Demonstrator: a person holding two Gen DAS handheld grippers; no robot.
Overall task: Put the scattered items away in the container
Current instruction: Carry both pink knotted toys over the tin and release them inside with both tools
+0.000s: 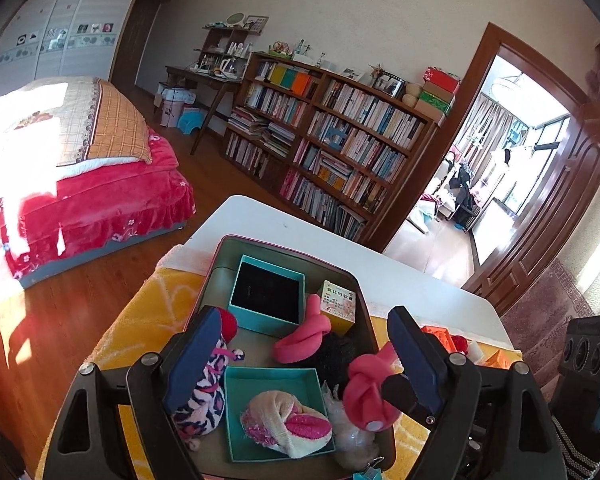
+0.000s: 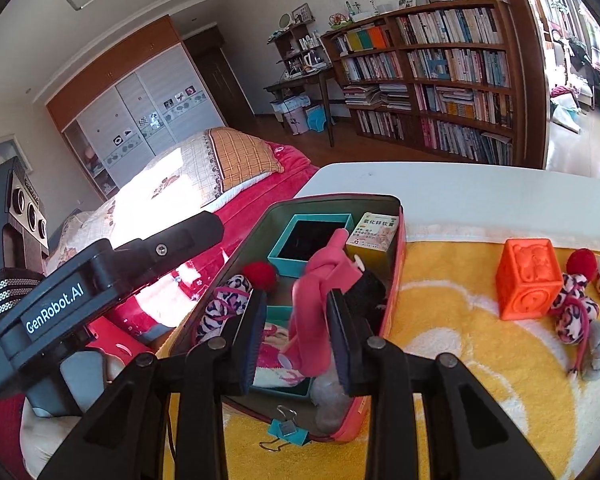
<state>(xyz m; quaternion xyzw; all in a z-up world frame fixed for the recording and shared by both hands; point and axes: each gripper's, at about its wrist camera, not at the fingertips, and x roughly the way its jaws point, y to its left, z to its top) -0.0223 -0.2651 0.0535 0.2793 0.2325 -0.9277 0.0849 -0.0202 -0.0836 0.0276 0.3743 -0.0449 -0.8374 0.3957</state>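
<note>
My right gripper (image 2: 294, 338) is clamped on a knotted pink cloth (image 2: 320, 300), pads pressing it from both sides, and holds it just over the container (image 2: 396, 264), a grey tray with a pink rim on the yellow towel (image 2: 460, 360). My left gripper (image 1: 300, 360) stands wide over the same tray, gripping nothing; the patterned sock (image 1: 204, 392) lies against its left finger (image 1: 192, 360) (touching, I think, though the angle is poor).

Only the left view shows the second pink knot (image 1: 300, 340) lying loose in the tray and the rolled cream-and-pink sock (image 1: 288, 424) in the near teal box (image 1: 236, 400).

Only the right view shows what lies outside: an orange block (image 2: 528, 284), another patterned sock with a red pompom (image 2: 576, 304), and a teal binder clip (image 2: 286, 430) at the tray's near edge.
</note>
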